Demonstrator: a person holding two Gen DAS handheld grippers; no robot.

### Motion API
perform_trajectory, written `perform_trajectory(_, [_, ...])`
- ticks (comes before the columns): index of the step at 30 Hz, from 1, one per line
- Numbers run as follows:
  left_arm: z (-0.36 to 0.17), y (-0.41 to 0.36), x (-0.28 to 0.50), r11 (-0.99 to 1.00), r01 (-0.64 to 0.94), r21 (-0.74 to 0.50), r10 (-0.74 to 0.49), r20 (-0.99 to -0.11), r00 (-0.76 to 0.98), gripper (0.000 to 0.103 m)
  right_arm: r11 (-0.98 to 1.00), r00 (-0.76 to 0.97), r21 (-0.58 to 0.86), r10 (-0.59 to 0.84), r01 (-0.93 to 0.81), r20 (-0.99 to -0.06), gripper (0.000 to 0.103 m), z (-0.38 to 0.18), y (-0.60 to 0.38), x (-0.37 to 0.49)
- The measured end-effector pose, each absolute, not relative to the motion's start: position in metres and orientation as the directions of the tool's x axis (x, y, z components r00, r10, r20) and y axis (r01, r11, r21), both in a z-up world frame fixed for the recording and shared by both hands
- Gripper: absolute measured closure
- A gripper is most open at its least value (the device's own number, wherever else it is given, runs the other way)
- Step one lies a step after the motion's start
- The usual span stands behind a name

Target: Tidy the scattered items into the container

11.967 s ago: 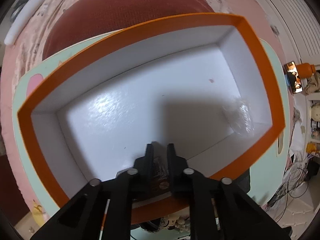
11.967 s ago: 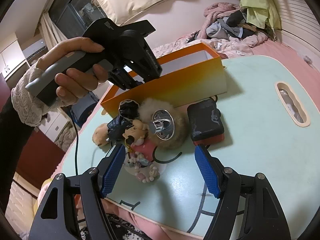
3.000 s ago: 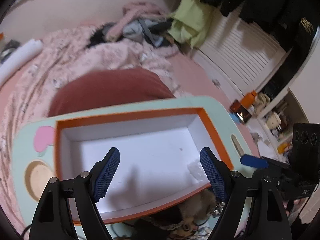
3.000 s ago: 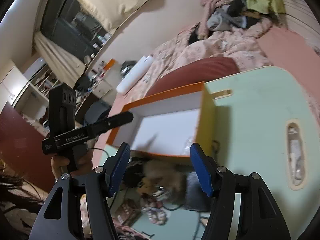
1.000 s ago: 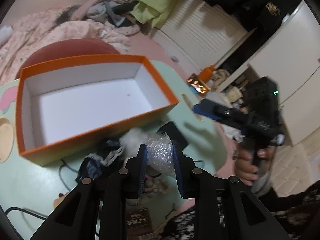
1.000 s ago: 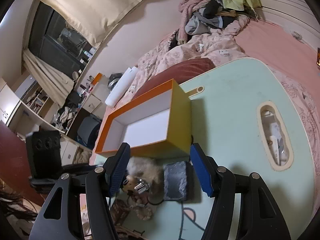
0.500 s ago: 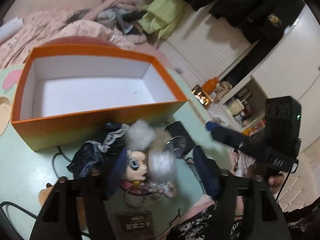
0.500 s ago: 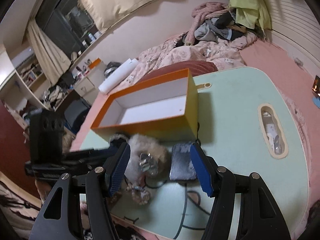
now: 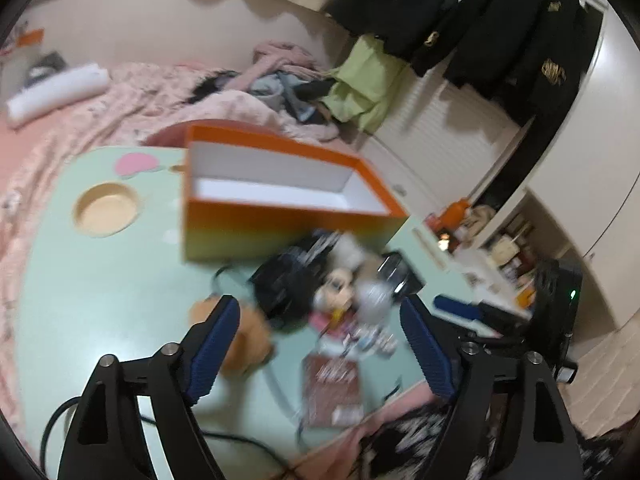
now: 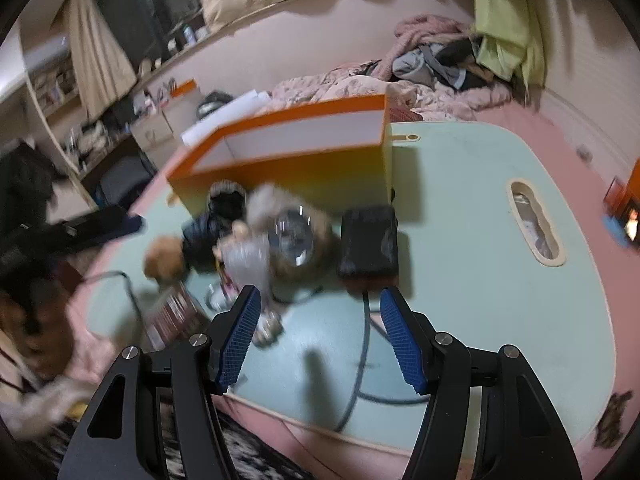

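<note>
Released, crinkly plastic wad (image 10: 246, 260) lies by orange box (image 10: 304, 160).

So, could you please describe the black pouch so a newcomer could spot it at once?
Find the orange box on the green table. The black pouch lies just in front of its right corner. It is the only flat, dark, rectangular thing there, right of the fluffy toys.

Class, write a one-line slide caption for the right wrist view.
Open right gripper above green table; toys and black pouch piled before orange box.
</note>
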State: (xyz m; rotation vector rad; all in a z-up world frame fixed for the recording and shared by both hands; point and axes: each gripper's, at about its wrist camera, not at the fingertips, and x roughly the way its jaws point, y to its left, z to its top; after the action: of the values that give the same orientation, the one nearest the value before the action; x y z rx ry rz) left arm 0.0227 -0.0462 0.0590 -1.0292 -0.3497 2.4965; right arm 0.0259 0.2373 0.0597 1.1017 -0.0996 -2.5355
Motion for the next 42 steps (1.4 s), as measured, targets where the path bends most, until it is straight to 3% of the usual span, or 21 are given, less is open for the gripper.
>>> perform_trajectory(7, [0.03, -0.037, 0.06, -0.949, -0.227, -0.219, 0.316, -0.656, -0.685, 0.016, -0.917, -0.609, 0.173, -0.372, 0.361, -0.7, 0.039, 0.041, 0.226, 0.034])
perform_trajectory(11, [0.014, -0.02, 0.063, -0.955, -0.231, -0.183, 0.293, -0.681, -0.671, 0.015, -0.917, -0.635, 0.135, -0.361, 0.376, -0.683, 0.031, 0.039, 0.222, 0.039])
perform_trajectory(13, [0.008, -0.013, 0.063, -0.964, -0.227, -0.137, 0.258, -0.677, -0.689, 0.01, -0.916, -0.641, 0.095, -0.344, 0.39, -0.686, 0.015, 0.036, 0.218, 0.04])
perform_trajectory(16, [0.003, -0.005, 0.06, -0.969, -0.232, -0.079, 0.222, -0.689, -0.69, 0.007, -0.926, -0.659, 0.002, -0.271, 0.378, -0.702, 0.0, 0.027, 0.207, 0.039])
perform_trajectory(20, [-0.003, 0.006, 0.061, -0.969, -0.245, 0.021, 0.165, -0.685, -0.71, 0.0, -0.925, -0.657, 0.011, -0.278, 0.379, -0.7, 0.0, 0.025, 0.209, 0.037])
perform_trajectory(29, [-0.006, -0.011, 0.044, -0.987, -0.159, 0.023, 0.106, -0.651, -0.752, 0.0, -0.924, -0.65, 0.011, -0.277, 0.382, -0.708, 0.0, 0.024, 0.21, 0.036])
perform_trajectory(42, [-0.007, -0.015, 0.048, -0.983, -0.18, 0.029, 0.122, -0.629, -0.768, 0.0, -0.925, -0.645, 0.014, -0.276, 0.38, -0.712, 0.0, 0.024, 0.21, 0.035])
